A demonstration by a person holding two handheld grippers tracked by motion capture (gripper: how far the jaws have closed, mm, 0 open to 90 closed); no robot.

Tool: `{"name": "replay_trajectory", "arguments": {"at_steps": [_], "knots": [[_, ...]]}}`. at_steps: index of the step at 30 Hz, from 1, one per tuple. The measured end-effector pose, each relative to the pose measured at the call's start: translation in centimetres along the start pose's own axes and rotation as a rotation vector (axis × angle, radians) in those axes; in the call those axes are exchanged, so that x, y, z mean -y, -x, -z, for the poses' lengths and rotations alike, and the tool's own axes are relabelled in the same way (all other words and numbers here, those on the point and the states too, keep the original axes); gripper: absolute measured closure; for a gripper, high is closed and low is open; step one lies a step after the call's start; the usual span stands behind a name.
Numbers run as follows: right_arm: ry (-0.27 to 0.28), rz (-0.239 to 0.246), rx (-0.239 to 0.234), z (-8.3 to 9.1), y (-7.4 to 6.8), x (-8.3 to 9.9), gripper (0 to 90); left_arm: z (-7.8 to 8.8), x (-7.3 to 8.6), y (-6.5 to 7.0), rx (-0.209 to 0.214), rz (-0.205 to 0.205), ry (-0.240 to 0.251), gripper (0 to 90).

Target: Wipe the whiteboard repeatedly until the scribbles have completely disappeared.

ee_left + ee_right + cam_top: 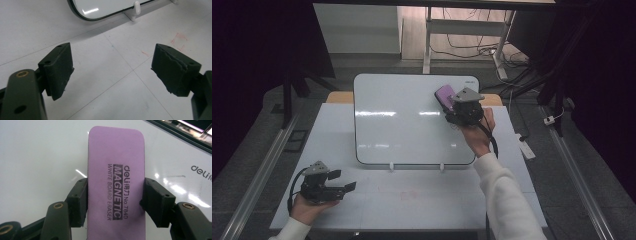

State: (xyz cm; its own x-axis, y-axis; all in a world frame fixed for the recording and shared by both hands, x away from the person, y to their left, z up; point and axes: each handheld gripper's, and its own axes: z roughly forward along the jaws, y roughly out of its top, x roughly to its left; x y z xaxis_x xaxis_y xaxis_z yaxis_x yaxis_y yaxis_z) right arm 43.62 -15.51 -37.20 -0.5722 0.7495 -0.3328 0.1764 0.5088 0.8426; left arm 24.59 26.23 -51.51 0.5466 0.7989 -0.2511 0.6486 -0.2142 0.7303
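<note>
A white board [407, 125] leans on the table, propped on two small white feet. My right gripper [458, 106] is shut on a purple magnetic whiteboard eraser [444, 95] and holds it against the board's upper right area. In the right gripper view the eraser [116, 182] sits clamped between both pads [80, 200], its printed face toward the camera, with the board [37, 157] behind it. My left gripper [341, 181] rests low at the table's front left, open with nothing in it. Its jaws stand wide apart over the bare table [105, 82].
The board's lower corner [95, 12] and one white foot [136, 7] lie ahead of the left gripper. Faint red marks [178, 41] stain the table [412, 200]. Desk legs and cables [482, 47] stand on the floor beyond. A metal rail [262, 165] runs along the left.
</note>
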Motion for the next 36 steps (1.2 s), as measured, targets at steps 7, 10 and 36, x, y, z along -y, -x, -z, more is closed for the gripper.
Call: {"name": "replay_trajectory", "arguments": {"at_steps": [7,10,36], "knots": [[0.027,-0.071,0.081,0.2,2.8,-1.0,40.7,0.0,0.0,-0.1,0.0,0.004,0.0,18.3],[0.037,-0.09,0.108,0.2,3.8,-1.3,40.7,0.0,0.1,-0.1,0.001,0.003,0.0,18.3],[-0.007,0.007,-0.014,1.9,-1.9,5.4,40.8,0.0,0.0,0.1,0.003,-0.006,0.0,18.2]]}}
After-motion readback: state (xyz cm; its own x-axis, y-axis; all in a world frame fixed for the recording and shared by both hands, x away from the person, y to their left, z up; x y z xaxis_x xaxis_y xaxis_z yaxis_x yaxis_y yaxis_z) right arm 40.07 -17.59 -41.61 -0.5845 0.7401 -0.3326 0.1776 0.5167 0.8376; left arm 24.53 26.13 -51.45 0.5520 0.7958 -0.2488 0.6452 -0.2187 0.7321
